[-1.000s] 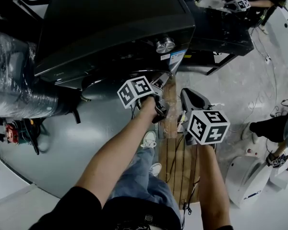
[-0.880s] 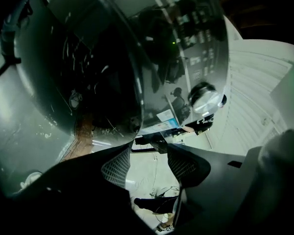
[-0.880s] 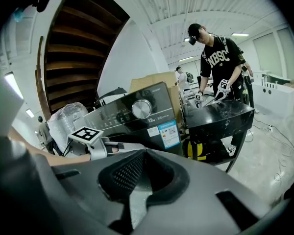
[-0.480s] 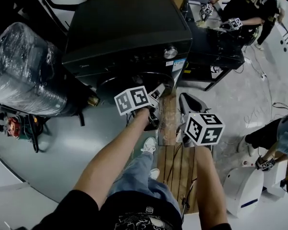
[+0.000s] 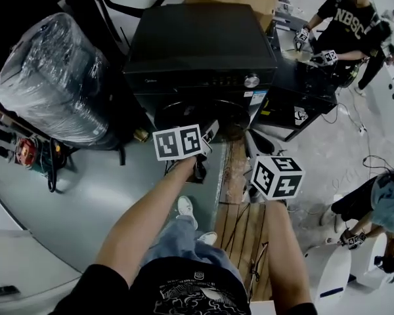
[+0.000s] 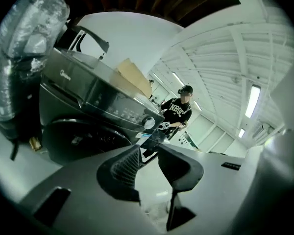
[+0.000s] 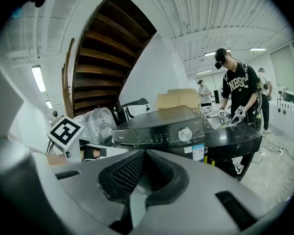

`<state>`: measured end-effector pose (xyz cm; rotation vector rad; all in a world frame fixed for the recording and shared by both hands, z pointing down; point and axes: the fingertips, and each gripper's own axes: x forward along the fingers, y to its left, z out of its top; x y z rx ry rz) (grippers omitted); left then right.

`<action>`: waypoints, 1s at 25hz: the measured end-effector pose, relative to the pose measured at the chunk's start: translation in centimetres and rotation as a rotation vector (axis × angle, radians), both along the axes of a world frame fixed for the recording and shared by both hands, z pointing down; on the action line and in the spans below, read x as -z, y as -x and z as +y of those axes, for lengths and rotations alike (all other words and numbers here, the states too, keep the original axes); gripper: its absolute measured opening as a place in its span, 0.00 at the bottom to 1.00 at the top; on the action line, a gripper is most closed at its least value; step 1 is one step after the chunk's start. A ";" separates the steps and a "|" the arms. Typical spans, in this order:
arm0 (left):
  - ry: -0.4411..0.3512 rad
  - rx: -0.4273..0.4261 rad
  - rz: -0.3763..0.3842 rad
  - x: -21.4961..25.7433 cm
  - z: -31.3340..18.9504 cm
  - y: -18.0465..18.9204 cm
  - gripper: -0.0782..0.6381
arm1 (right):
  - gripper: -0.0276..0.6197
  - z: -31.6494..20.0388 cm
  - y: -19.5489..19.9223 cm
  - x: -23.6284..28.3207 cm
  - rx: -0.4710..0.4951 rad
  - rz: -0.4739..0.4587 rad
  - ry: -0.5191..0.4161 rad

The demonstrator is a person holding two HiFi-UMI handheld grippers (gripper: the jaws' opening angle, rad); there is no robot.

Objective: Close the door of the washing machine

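The black washing machine [image 5: 203, 51] stands ahead of me, and its round front door [image 5: 200, 117] looks flush with the front. My left gripper [image 5: 209, 131] hovers just before the door's lower right and touches nothing. Its jaws are closing, with a gap and nothing between them [image 6: 148, 153]. In the left gripper view the door [image 6: 83, 138] lies to the lower left. My right gripper [image 5: 255, 138] is a little further right, clear of the machine. Its jaws meet on nothing [image 7: 144, 155], below the control panel and knob [image 7: 185, 134].
A large plastic-wrapped bundle [image 5: 52, 77] stands left of the machine. To its right is a black table [image 5: 302, 90] where a person [image 5: 348, 18] works with grippers. Wooden planks [image 5: 243, 222] lie on the floor under my arms. A white device [image 5: 328, 268] sits at the lower right.
Both grippers have risen and drawn back from the machine's front. The left jaws have narrowed. More of the machine's top and the room shows in the head view.
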<state>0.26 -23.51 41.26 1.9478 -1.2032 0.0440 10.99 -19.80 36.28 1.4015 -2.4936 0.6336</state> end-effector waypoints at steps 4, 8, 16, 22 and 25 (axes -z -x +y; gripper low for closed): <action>-0.069 0.004 -0.100 2.8 2.3 3.9 0.27 | 0.08 1.2 2.9 2.0 0.036 -0.001 -0.024; -0.111 -0.002 -0.203 5.0 4.7 8.2 0.24 | 0.08 2.8 6.2 3.9 0.053 -0.001 -0.044; -0.220 -0.034 -0.394 8.6 8.3 17.1 0.20 | 0.08 5.1 12.3 7.3 0.042 0.026 -0.107; -0.317 -0.057 -0.496 11.7 9.5 21.0 0.18 | 0.08 7.0 15.4 9.1 0.002 0.051 -0.141; -0.366 -0.077 -0.546 12.6 10.0 21.9 0.17 | 0.08 7.8 16.6 10.0 -0.004 0.060 -0.166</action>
